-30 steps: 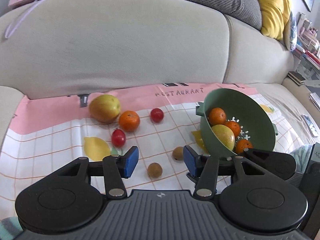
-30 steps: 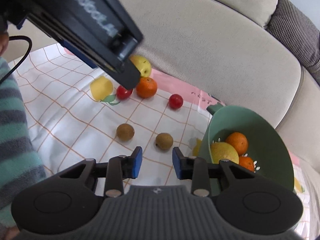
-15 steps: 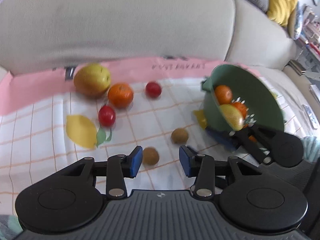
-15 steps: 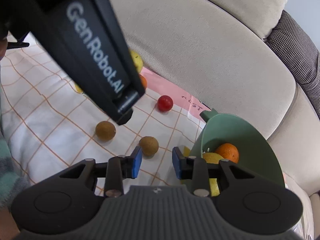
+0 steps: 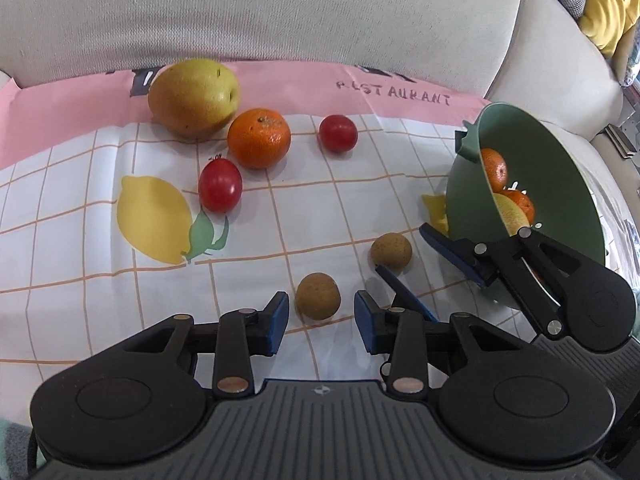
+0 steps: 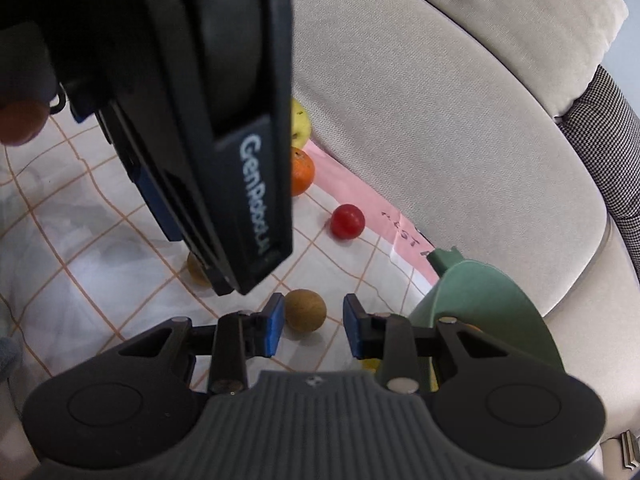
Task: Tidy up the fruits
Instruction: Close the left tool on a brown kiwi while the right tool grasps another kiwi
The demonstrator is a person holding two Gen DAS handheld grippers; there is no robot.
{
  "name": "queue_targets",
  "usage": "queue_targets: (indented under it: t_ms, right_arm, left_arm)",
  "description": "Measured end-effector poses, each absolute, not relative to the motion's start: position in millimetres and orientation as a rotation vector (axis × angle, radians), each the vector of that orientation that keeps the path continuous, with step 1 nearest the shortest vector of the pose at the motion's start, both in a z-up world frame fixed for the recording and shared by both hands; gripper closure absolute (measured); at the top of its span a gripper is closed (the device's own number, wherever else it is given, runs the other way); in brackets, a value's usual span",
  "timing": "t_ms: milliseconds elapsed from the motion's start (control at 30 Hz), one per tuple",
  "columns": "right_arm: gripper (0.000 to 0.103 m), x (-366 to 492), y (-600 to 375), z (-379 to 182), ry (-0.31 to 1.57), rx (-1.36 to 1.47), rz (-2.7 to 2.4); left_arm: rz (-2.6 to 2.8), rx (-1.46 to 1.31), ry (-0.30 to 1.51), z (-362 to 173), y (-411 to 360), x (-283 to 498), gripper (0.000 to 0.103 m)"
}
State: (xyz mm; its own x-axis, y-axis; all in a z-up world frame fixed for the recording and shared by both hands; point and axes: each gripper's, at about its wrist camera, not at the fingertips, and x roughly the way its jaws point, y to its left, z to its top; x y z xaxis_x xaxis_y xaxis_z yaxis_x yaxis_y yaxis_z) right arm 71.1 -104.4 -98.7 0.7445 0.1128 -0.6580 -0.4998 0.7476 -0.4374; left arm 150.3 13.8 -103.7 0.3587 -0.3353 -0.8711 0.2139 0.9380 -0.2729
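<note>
Two small brown fruits lie on the checked cloth [image 5: 248,280]. The nearer brown fruit [image 5: 318,295] sits between the tips of my left gripper [image 5: 320,318]. Its jaws are closing, with a gap still on each side of the fruit. The other brown fruit [image 5: 391,250] [image 6: 305,310] lies just ahead of my right gripper [image 6: 314,327] [image 5: 426,270], whose jaws stand narrowly apart, not pressing it. The green bowl [image 5: 470,204] [image 6: 480,300] lies tilted at the right with oranges and a yellow-green fruit inside. The left gripper's body [image 6: 224,120] hides much of the right wrist view.
A pear [image 5: 194,98], an orange [image 5: 259,138] and two red tomatoes [image 5: 338,133] [image 5: 220,186] lie toward the back of the cloth. A beige sofa backrest [image 5: 300,12] rises right behind them. A fingertip [image 6: 18,124] shows at the left edge.
The left gripper has sunk toward the cloth and its jaws have narrowed around the nearer brown fruit. The right gripper has dropped closer to the other brown fruit.
</note>
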Motion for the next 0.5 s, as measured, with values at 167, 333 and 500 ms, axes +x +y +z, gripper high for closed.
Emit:
queue_targets:
  t_ms: [167, 333, 500]
  right_arm:
    - [0.074, 75.7, -103.9, -101.7, 0.639, -0.657, 0.369]
    - [0.080, 63.5, -96.9, -105.6, 0.610, -0.712, 0.395]
    - [0.080, 59.0, -92.7, -109.9, 0.614, -0.752, 0.385]
  left_arm:
    - [-0.357, -0.117, 1.164, -109.1, 12.8, 154.4, 0.066]
    - [-0.356, -0.084, 1.167, -110.5, 8.9, 153.6, 0.070]
    - [-0.359, -0.101, 1.174, -112.3, 10.6, 153.7, 0.072]
